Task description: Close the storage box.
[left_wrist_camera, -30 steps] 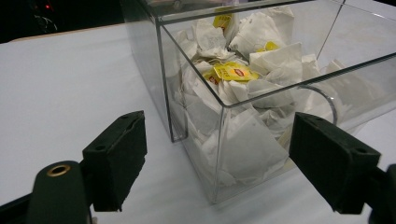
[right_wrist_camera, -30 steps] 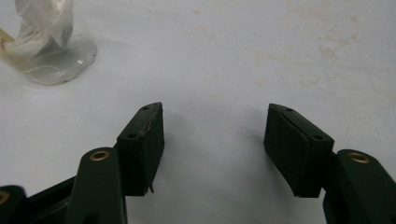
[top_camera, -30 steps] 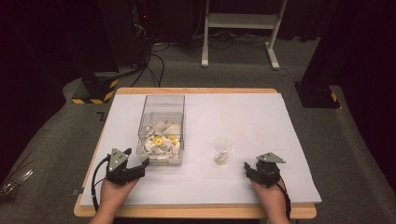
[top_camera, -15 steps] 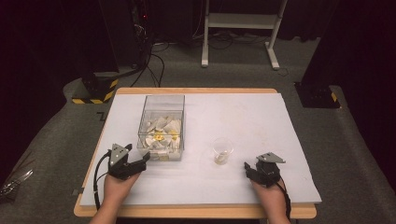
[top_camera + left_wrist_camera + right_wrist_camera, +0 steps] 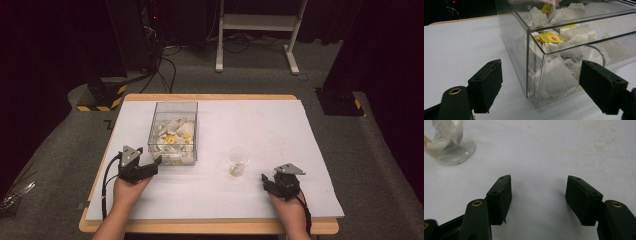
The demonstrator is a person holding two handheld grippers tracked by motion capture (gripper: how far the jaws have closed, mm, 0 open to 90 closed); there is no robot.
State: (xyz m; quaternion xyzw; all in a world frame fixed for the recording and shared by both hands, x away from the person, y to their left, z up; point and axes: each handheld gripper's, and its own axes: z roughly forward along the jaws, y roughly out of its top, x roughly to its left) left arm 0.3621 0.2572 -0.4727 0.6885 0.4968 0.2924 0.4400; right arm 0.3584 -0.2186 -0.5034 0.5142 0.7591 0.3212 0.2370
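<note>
Counter (image 5: 280, 125): one, white-covered. Clear box (image 5: 172, 134): one, left of centre, heaped with tea bags (image 5: 560, 75), too many and too overlapped to count. Plastic cup (image 5: 238, 161): one, right of box, well apart, one bag inside. Left gripper (image 5: 150, 167): near corner of box, fingers (image 5: 486, 83) spread, corner edge between them, nothing pinched. Right gripper (image 5: 265, 181): resting near-right of cup, fingers spread, empty.

Risks judged: box wall knocked or shoved if approached low; several bags snagged at once by tangled strings; light cup tipped during drop.
</note>
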